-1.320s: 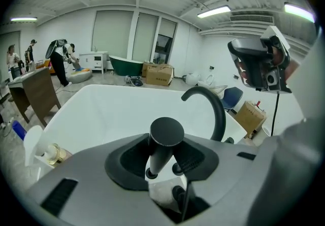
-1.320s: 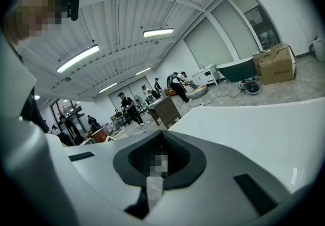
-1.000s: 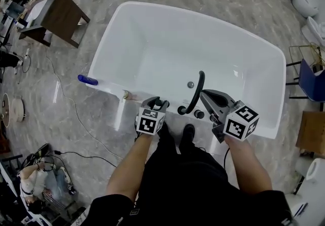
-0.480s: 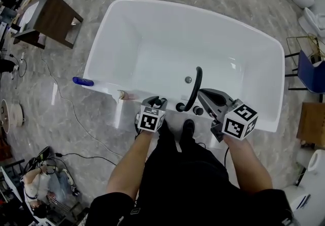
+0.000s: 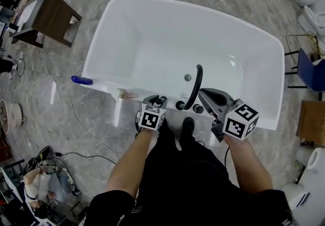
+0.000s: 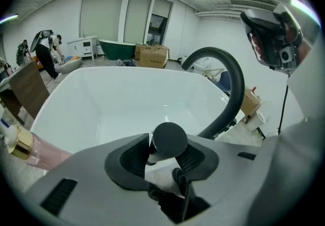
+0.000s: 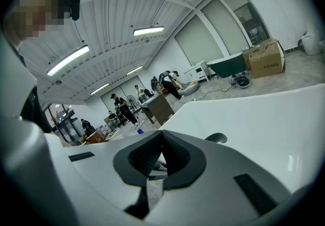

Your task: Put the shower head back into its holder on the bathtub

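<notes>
A black, round-ended shower head (image 6: 169,140) sits between the pads of my left gripper (image 6: 165,151), which is shut on it. In the head view that gripper (image 5: 158,102) hangs over the near rim of the white bathtub (image 5: 127,17), just left of the curved black faucet spout (image 5: 195,87). Black fittings (image 5: 179,105) stand on the rim at the spout's base; I cannot tell which one is the holder. A dark hose (image 6: 186,197) drops below the shower head. My right gripper (image 5: 203,93) hovers right of the spout, pads together and empty (image 7: 161,137).
A blue bottle (image 5: 81,79) and a pink bottle with a gold cap (image 5: 122,94) lie on the tub's near-left rim. The drain (image 5: 188,77) is in the tub floor. A brown table (image 5: 48,17), cables and a cardboard box stand on the floor around the tub.
My left gripper has sunk slightly toward the tub rim with the shower head in it. The right gripper has kept still.
</notes>
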`<state>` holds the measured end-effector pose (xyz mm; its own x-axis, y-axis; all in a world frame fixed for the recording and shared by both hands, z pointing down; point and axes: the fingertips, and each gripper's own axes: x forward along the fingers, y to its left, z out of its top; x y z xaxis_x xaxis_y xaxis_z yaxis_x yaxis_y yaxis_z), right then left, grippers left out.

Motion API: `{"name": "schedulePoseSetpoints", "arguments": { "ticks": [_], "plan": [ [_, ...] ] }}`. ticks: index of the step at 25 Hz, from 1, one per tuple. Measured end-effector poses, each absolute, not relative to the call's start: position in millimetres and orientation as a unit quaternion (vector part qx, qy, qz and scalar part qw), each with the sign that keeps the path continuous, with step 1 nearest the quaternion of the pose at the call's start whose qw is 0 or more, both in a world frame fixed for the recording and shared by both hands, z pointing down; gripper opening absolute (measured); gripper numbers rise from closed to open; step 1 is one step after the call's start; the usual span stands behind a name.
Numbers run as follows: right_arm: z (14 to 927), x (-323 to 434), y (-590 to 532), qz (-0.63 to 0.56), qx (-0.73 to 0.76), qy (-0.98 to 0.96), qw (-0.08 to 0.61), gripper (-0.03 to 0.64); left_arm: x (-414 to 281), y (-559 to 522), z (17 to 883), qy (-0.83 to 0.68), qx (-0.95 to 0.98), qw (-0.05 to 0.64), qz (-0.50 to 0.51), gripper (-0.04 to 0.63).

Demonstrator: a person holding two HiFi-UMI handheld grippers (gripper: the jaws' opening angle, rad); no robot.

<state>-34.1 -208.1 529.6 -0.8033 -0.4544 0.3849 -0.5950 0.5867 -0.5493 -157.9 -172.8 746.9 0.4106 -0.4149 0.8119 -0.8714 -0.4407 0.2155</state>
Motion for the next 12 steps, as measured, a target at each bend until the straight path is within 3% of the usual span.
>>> {"name": "schedulePoseSetpoints", "arguments": {
  "ticks": [12],
  "plan": [
    [531.8, -25.6, -203.9, 0.346, 0.302, -0.882, 0.106, 0.015, -159.3, -169.5, 758.5, -0.413, 0.767, 0.329, 0.364, 0.158]
  ]
}}
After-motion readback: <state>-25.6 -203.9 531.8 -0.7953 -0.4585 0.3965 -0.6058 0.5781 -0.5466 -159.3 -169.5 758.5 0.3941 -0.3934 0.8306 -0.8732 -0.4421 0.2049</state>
